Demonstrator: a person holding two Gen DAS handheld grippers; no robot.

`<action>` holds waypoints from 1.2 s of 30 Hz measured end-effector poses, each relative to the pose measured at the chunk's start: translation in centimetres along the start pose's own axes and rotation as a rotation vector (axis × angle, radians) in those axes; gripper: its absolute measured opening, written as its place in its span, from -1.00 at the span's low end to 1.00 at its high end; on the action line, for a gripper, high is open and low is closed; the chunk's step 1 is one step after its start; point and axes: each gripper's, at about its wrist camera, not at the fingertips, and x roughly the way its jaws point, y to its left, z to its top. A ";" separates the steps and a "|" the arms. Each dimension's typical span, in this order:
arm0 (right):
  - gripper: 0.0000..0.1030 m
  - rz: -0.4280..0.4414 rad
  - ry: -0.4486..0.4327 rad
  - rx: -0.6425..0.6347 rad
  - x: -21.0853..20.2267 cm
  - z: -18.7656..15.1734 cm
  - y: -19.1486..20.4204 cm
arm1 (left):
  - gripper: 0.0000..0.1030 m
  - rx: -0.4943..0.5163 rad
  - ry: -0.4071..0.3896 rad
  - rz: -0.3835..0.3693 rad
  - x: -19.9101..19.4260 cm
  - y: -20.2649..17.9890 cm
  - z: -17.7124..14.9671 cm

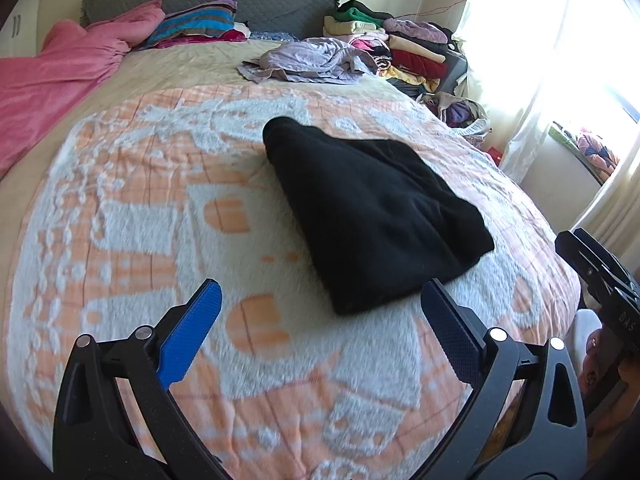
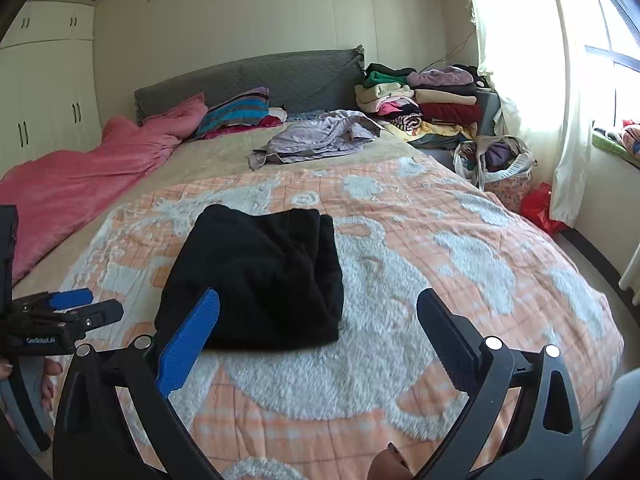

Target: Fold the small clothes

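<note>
A bedroom in a home. A wide bed [image 2: 400,280] with an orange and white patterned blanket [image 2: 460,240] stretches ahead of the jaws. Beyond it stand a grey padded headboard [image 2: 260,76], a pink quilt [image 2: 80,176], stacked folded clothes [image 2: 432,104], white wardrobe doors [image 2: 44,92] and a bright curtained window [image 2: 540,60].

Both wrist views look forward and down past their own fingers over the bed [image 1: 120,208] toward the headboard [image 2: 248,76], near the blanket, sharing the black garment [image 1: 372,216] ahead.
</note>
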 end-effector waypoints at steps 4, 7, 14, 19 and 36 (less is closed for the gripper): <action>0.91 0.004 0.029 0.009 0.0 -2.0 0.4 | 0.81 0.000 -0.001 -0.001 -0.3 0.5 -1.6; 0.91 0.002 0.046 0.016 0.1 -3.5 0.5 | 0.81 -0.013 0.009 -0.001 -0.2 0.9 -2.7; 0.91 0.004 0.045 0.038 -0.5 -5.8 0.3 | 0.81 -0.013 0.022 0.001 0.0 1.2 -4.6; 0.91 -0.009 0.046 -0.001 -0.7 -6.4 0.9 | 0.81 -0.012 0.012 0.006 -0.1 1.3 -5.4; 0.91 -0.013 0.058 -0.041 -0.5 -6.9 1.9 | 0.82 -0.021 0.021 0.043 -0.2 1.6 -5.6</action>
